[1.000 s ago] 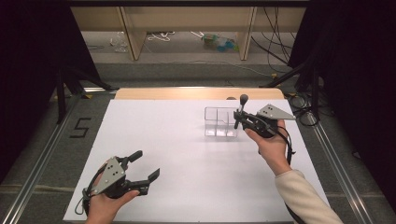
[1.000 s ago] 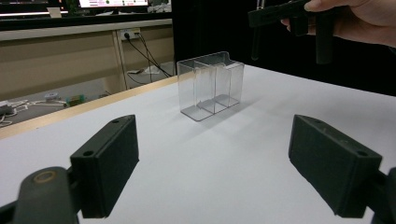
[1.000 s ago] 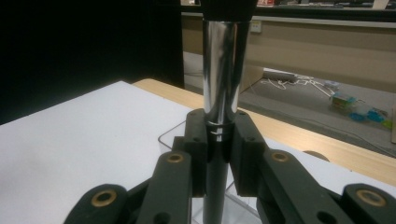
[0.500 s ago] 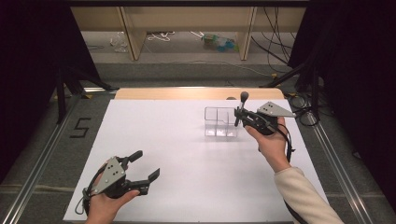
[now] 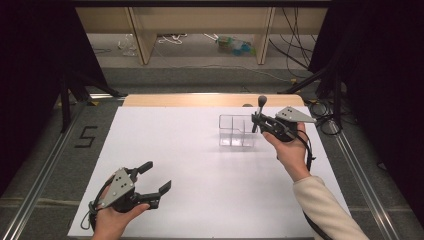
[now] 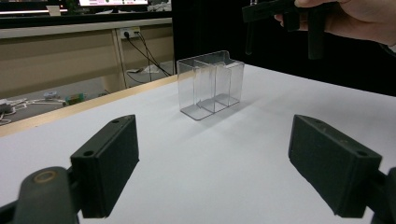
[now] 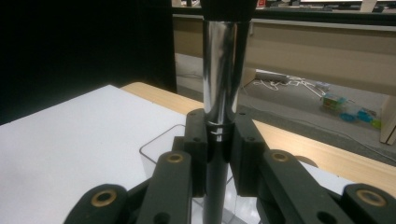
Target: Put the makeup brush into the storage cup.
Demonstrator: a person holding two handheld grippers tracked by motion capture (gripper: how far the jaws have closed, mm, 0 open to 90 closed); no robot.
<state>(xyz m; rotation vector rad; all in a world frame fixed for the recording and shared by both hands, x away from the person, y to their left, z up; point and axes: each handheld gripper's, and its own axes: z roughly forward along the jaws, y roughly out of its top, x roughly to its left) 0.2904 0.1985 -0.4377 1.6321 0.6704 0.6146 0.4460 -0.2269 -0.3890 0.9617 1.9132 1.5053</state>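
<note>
White table covering (image 5: 200,165) spreading under both hands, bare wooden edge (image 5: 210,100) showing along the far side, grey floor and pale shelving beyond.

Resting low at the near left corner: left gripper (image 5: 150,180), jaws standing wide apart, holding nothing, pointing toward the container.

Sitting farther out on the right half: clear plastic divided organizer (image 5: 237,131), upright, see-through walls splitting it into compartments, nothing visible inside any of them.

Hovering just above the organizer's right end: right gripper (image 5: 257,120), jaws clamping tight around a slim cosmetic brush (image 5: 259,110). Looking upright, shiny chrome ferrule over a black handle, dark rounded head pointing up.

Lying on the floor beyond: loose cables (image 5: 172,39).
</note>
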